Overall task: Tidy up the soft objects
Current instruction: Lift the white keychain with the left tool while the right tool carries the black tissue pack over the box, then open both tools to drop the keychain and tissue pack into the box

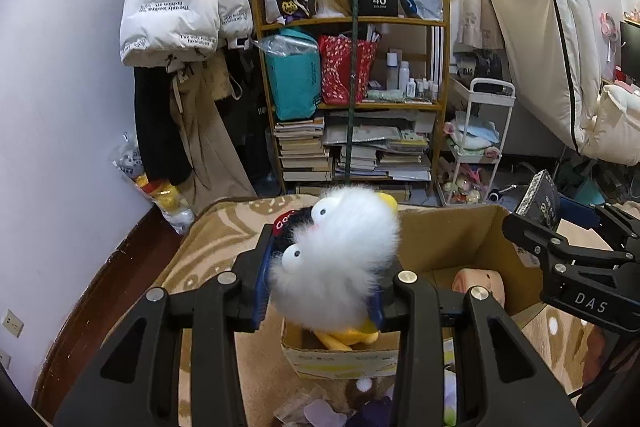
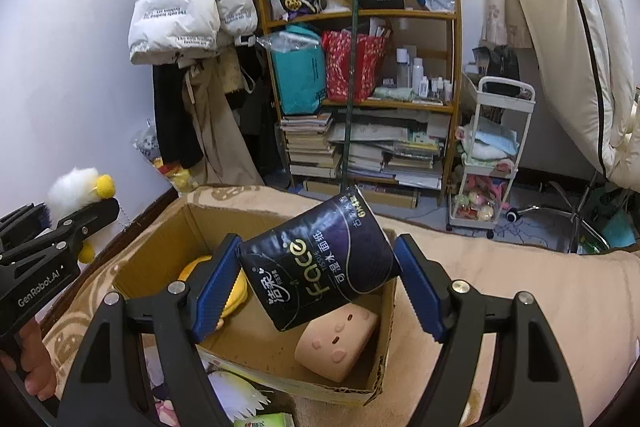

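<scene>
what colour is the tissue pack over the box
Dark navy-black with white lettering, clearest in the right wrist view: tissue pack.

plush bird [image 1: 340,259] above cardboard box [image 2: 280,379] | tissue pack [image 2: 316,263] over box | pillow [image 2: 336,343] inside
</scene>
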Available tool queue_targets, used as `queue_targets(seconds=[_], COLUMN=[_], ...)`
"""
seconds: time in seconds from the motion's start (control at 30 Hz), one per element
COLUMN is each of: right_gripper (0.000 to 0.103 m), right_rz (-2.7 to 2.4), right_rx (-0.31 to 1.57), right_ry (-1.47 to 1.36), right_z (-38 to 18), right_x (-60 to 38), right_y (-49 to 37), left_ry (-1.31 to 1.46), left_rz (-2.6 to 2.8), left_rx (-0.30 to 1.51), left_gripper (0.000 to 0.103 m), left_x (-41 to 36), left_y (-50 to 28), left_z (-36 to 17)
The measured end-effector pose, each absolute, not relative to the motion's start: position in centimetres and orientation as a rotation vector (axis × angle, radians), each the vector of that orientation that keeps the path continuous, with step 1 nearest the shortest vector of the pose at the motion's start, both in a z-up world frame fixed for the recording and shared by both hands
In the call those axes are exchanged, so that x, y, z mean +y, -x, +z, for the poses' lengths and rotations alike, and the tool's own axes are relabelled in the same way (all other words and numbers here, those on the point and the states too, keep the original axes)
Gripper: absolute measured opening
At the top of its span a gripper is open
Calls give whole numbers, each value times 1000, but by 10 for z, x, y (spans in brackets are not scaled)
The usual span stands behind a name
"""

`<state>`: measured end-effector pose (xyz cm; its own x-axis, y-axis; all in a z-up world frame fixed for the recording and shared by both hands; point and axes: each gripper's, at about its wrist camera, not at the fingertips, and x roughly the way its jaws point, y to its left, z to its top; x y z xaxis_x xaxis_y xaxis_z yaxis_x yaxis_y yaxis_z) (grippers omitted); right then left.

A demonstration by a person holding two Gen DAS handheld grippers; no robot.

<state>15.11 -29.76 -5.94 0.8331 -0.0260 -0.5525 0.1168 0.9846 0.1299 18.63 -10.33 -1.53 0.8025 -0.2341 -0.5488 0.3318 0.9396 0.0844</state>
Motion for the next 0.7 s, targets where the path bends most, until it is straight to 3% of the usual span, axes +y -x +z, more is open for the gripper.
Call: queue_targets(seconds=[0.7], right_gripper=[82], right_rz=[-84], right_rx=[651], right_ry=[-173], right_z=[-78], right_x=[-302], right_y=[-156], left_ry=[-150], left_rz=[-338], left_rx=[695], left_gripper=[45], left_x=[-109], left_y=[-197], left_z=[-47])
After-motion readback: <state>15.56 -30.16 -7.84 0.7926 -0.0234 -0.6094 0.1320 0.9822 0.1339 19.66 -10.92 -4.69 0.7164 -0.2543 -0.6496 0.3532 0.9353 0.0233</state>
